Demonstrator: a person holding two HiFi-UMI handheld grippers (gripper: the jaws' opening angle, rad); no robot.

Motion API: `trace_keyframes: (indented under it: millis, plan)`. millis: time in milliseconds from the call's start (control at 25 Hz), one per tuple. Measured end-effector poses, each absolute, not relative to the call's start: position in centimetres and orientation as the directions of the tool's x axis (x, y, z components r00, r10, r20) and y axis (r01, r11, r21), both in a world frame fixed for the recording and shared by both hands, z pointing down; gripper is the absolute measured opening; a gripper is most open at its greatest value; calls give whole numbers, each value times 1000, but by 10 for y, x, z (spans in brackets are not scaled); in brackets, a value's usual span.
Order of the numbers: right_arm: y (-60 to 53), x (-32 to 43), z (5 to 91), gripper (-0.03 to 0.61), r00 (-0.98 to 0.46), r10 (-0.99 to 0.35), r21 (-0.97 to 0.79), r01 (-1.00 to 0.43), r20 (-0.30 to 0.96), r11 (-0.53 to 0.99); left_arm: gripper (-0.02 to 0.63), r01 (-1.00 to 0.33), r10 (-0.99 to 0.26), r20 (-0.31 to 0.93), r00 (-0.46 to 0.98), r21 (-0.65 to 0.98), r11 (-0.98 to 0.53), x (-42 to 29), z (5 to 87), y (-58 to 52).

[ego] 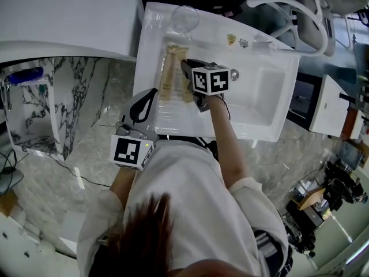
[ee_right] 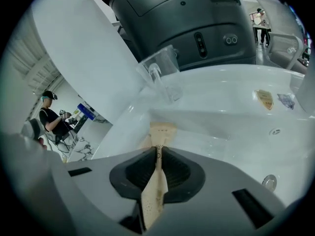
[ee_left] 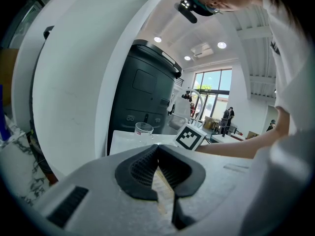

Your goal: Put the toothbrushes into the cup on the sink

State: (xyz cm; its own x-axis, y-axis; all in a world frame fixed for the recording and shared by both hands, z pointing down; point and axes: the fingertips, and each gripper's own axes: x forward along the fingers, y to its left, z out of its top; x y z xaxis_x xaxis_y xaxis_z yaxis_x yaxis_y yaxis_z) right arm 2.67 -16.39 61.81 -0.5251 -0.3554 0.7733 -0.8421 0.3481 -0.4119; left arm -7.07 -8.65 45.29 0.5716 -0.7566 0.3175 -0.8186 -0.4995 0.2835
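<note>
Over a white sink [ego: 259,100], a person in a white top works a two-jaw gripper in each hand. The right gripper [ego: 187,68] points steeply down at the sink's left ledge [ego: 151,51]. Its jaws are closed to a narrow slit, and the dark pads pinch a tan paper-wrapped toothbrush [ee_right: 156,186] edge-on. The packet's far end sticks out past the fingertips toward 12 o'clock in the right gripper view; whether it has left the ledge cannot be made out. A second wrapped toothbrush [ego: 168,68] lies flat on the ledge just beside the held one, at its 9 o'clock in the head view. The clear cup [ego: 184,19] stands upright at the sink's back left corner, at 12 o'clock from both packets and apart from them. The left gripper [ego: 151,94] hovers at the right gripper's 7 o'clock, near the sink's front edge. Its jaws meet at the tips with nothing gripped between them, and tan wrapping on the ledge shows through the gap lower down
</note>
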Motion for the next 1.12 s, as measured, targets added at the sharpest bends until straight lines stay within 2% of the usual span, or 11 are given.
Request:
trace_keyframes:
  millis: [480,760,1120]
  plan:
    - [-169,33,534,38,-590,-606,-401,-808,534,433,15,-820,-773,281,569,268,-506,-68,437,-76]
    - [-161,50,481,38,-551,-750,-370,-826,366,426,15,-825,-788,255,560,255,-504,-70,427,-70]
    - [-134,75,416,38,-480,-858,-317,-855,181,411,15,-826,-802,218,556,247,-506,-68,409,-61]
